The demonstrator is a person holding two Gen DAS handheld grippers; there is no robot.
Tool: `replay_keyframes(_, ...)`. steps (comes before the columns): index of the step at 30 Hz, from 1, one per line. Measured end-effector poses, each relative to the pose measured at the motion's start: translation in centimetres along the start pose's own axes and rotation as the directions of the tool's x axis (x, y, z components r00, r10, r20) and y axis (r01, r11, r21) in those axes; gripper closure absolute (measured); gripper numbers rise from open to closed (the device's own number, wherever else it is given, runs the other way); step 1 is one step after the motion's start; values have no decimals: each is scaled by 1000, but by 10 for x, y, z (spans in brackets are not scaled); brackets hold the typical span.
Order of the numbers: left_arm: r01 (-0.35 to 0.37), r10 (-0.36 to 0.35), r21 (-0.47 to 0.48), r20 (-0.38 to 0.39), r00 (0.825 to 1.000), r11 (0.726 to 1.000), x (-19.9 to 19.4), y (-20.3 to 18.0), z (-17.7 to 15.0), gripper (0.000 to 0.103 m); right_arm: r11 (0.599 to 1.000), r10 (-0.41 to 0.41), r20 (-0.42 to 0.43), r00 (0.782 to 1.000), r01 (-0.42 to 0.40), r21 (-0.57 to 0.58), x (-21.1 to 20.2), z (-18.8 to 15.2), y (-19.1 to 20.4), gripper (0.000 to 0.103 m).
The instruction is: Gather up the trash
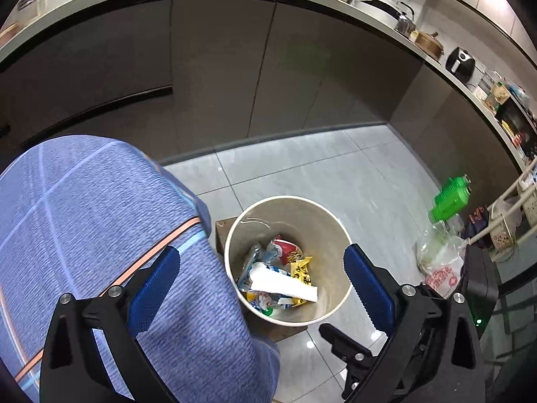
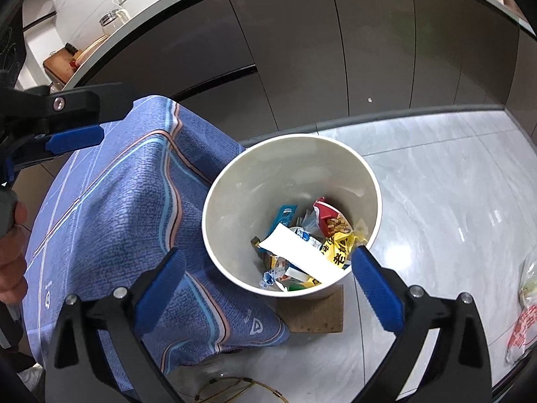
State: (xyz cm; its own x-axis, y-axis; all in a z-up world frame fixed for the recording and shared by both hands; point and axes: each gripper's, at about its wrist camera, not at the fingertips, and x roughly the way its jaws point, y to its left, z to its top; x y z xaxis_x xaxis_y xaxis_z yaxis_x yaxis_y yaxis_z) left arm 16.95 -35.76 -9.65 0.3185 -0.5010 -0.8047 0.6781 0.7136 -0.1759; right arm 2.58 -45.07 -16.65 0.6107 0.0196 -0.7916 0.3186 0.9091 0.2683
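Grey floor tiles and dark cabinet fronts are filling the background of a kitchen, with a cluttered counter curving above the cabinets. A white trash bin is standing on a brown mat on the floor, touching a blue patterned cloth draped over something beside it.

Both sets of tongs are being held above the bin, pointing down toward it. The left tongs are spread wide and nothing is being held between their blue pads. The right tongs are likewise wide open and empty. Inside the bin, a white paper strip is lying on top of a yellow wrapper, a red snack packet and other scraps.

A drop into the bin appears to be just finished. More trash is probably to be fetched next, which calls for turning away from the bin toward remaining litter.

Only in the left wrist view are a green plastic object and a crumpled plastic bag being shown on the floor, well apart from the bin. Only in the right wrist view are the person's fingers and the mat's full edge being shown.
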Motion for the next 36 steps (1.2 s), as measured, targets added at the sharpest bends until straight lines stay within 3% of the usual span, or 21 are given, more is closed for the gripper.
replay_keyframes(12, -113, 120, -75, 102, 988, 991, -75, 15, -27, 9, 999, -11, 90, 996, 14, -35, -57, 7, 28, 4)
replay_keyframes(23, -252, 282, -194, 146, 948, 948, -155, 44, -73, 9, 993, -33, 192, 981, 54, -102, -118, 17, 83, 4)
replay_keyframes(31, -316, 360, -227, 193, 913, 921, -208, 58, -109, 9, 988, -32, 250, 968, 68, -138, -150, 18, 125, 4)
replay_keyframes(36, -322, 376, -245, 223, 900, 915, -231, 62, -123, 9, 984, -33, 275, 961, 80, -162, -166, 14, 145, 3)
